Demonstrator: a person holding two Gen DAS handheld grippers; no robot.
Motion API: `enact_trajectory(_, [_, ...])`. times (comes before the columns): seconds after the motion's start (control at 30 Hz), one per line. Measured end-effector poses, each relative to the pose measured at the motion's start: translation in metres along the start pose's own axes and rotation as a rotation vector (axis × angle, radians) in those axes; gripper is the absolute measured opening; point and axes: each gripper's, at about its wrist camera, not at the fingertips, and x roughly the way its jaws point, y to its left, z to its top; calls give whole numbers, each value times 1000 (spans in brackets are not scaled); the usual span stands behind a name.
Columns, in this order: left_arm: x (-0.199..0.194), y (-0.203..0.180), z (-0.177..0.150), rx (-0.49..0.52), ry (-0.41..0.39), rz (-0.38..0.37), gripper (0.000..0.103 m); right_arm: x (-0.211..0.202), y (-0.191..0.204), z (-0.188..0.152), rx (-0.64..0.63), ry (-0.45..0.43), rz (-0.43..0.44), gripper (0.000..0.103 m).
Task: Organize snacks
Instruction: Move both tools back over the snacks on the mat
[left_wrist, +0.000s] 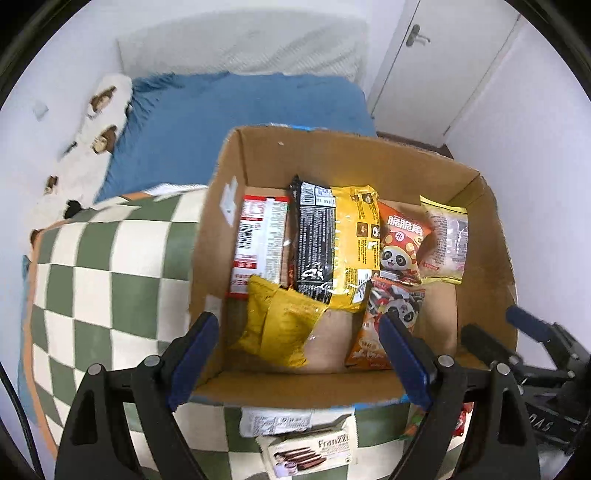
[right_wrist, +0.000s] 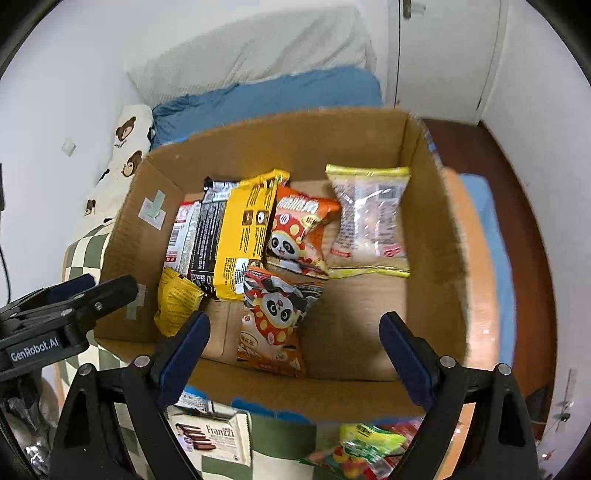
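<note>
An open cardboard box (left_wrist: 480, 236) (right_wrist: 436, 229) sits on the bed and holds several snack packs: a red-and-white pack (left_wrist: 255, 240), a black pack (left_wrist: 314, 236), a yellow pack (left_wrist: 356, 247) (right_wrist: 247, 229), two orange panda bags (left_wrist: 400, 243) (right_wrist: 277, 317), a clear pale pack (left_wrist: 445, 240) (right_wrist: 369, 221) and a small yellow bag (left_wrist: 280, 325) (right_wrist: 175, 301). A Franzzi wafer pack (left_wrist: 310, 454) (right_wrist: 212, 435) lies in front of the box. Colourful candy bags (right_wrist: 365, 443) lie at the front right. My left gripper (left_wrist: 299, 354) and right gripper (right_wrist: 295, 354) are both open and empty, above the box's near wall.
The box rests on a green-and-white checked blanket (left_wrist: 103, 280) over a blue sheet (left_wrist: 229, 110). A bear-print pillow (left_wrist: 99, 122) (right_wrist: 127, 147) lies along the left wall. A white door (left_wrist: 443, 55) stands behind. A brown floor (right_wrist: 517, 221) shows at right.
</note>
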Motion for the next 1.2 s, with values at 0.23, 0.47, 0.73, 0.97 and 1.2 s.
enact_trajectory(0.23, [-31,-1,-25,32,-96,44,89,-45,11,-21,-32,-96,-34,95])
enact_trajectory(0.47, [-67,-2,-45,37,-172,57,89,-84,18,-41,-35,-166,-27,95])
enact_trajectory(0.73, [-93,-2,-63,34,-215,42,89,-122,21,-62,-21,-214,16,95])
enact_trajectory(0.97, [-61,0,-109,168,-125,111,89,-98,-11,-98,70,-112,97,95])
enact_trajectory(1.2, [22,-26,-155,473,124,130,89,-39,-53,-154,206,62,165,73])
